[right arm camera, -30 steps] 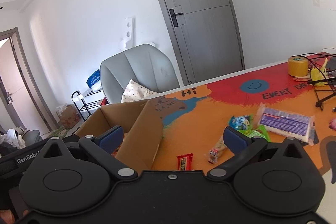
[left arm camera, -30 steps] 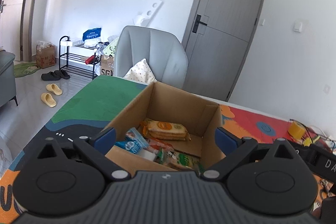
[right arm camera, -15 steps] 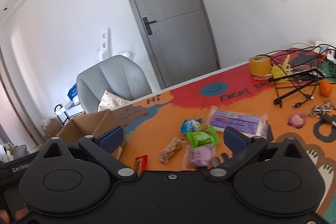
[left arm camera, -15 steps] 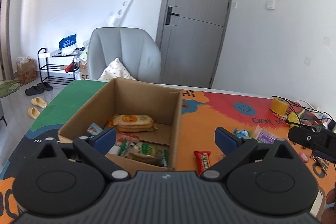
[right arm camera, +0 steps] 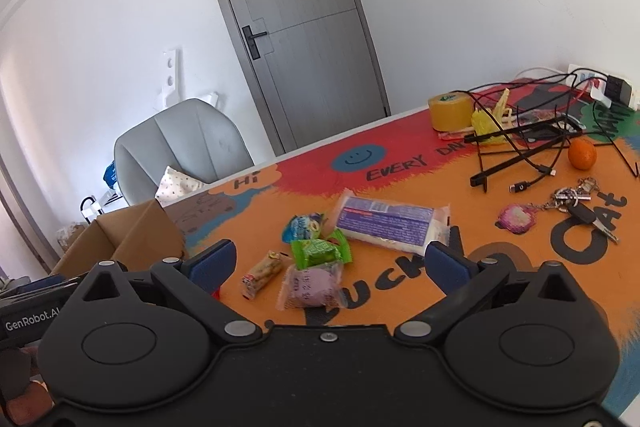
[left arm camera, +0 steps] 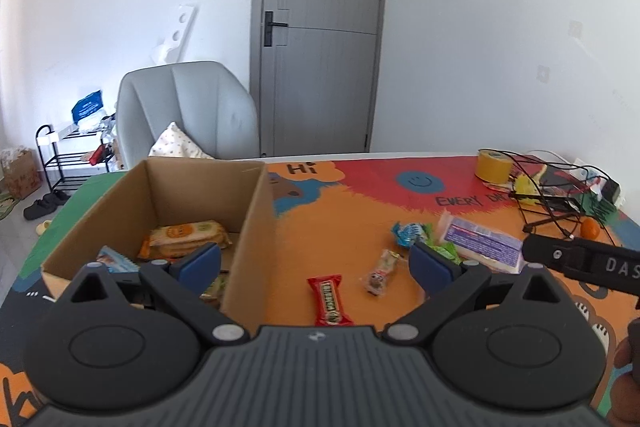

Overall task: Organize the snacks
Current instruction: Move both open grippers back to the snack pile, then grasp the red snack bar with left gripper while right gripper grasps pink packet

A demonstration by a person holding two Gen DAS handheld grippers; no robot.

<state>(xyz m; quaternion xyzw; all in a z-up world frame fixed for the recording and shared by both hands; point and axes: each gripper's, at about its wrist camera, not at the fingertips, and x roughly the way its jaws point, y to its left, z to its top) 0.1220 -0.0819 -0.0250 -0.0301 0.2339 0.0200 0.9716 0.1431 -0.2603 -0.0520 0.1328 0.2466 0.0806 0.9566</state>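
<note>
Snacks [right arm camera: 316,253] lie loose on the bench [right arm camera: 440,187]; both grippers [left arm camera: 314,267] [right arm camera: 328,263] released, empty. Straddle one packet squarely, then carry it to the box [left arm camera: 256,211].

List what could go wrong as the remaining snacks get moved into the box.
The green packet overlaps the purple packet, so the open right gripper might pinch both. The red bar lies close beside the cardboard box; the open left gripper could bump its wall.
</note>
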